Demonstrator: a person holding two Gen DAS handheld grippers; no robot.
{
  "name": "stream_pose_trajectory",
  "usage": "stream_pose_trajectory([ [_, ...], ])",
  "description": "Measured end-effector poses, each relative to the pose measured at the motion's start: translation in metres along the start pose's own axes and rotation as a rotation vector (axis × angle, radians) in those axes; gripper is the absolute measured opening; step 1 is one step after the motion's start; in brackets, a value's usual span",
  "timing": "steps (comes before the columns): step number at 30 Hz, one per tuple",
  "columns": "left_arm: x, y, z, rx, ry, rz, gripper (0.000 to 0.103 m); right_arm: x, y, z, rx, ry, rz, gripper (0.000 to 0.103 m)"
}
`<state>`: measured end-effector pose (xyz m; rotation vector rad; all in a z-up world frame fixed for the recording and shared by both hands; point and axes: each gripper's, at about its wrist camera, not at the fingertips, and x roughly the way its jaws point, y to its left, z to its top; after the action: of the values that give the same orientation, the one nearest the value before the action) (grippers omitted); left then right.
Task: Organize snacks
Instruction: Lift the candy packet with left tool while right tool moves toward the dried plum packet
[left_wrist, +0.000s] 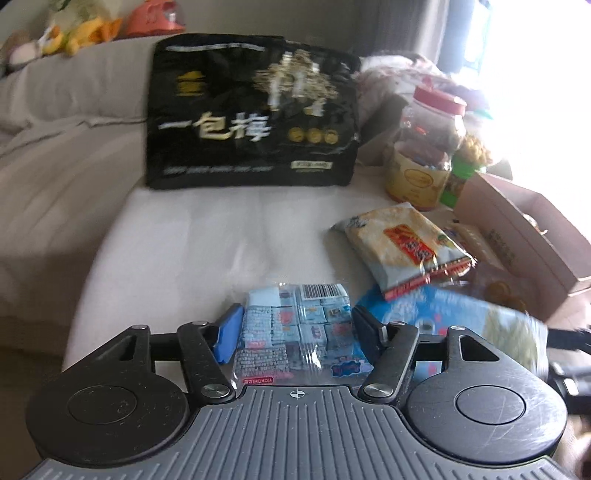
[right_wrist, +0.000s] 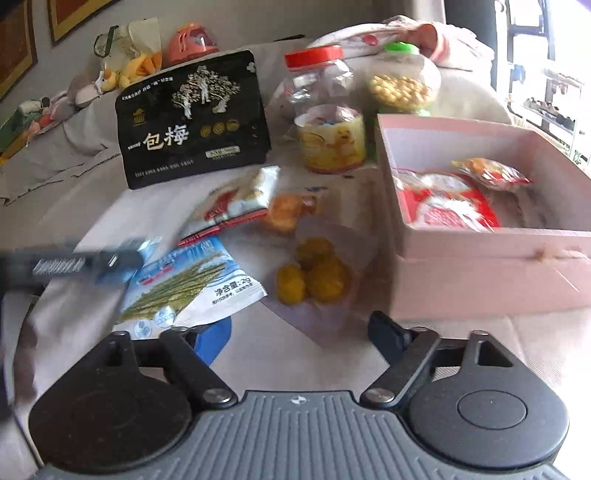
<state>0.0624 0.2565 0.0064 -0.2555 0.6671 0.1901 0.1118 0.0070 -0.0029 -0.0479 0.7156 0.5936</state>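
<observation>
Left claw (left_wrist: 295, 325) wide around blue candy pack (left_wrist: 295, 325), not gripping; right claw (right_wrist: 295, 332) open, empty: pinch pack mid-body, then lift toward pink box (right_wrist: 480, 258).

Glossy plastic black pouch (right_wrist: 194, 118), clear plastic jar (right_wrist: 325, 110), matt pink cardboard box (right_wrist: 480, 273), soft cloth couch (left_wrist: 55, 184).
</observation>
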Motion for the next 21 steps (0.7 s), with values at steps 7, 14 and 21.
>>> stream_pose_trajectory([
  [7,-0.041,0.034,-0.026,-0.150,-0.013,-0.067,0.068,0.021,0.048,0.023,-0.126,-0.012,0.045,0.064],
  [14,-0.059,0.037,-0.044,-0.204,-0.019,-0.128,0.068,0.023,0.060,0.022,-0.180,-0.026,0.008,0.064],
  [21,-0.064,0.027,-0.054,-0.195,-0.020,-0.155,0.068,0.044,0.061,0.035,-0.137,0.050,0.091,0.084],
])
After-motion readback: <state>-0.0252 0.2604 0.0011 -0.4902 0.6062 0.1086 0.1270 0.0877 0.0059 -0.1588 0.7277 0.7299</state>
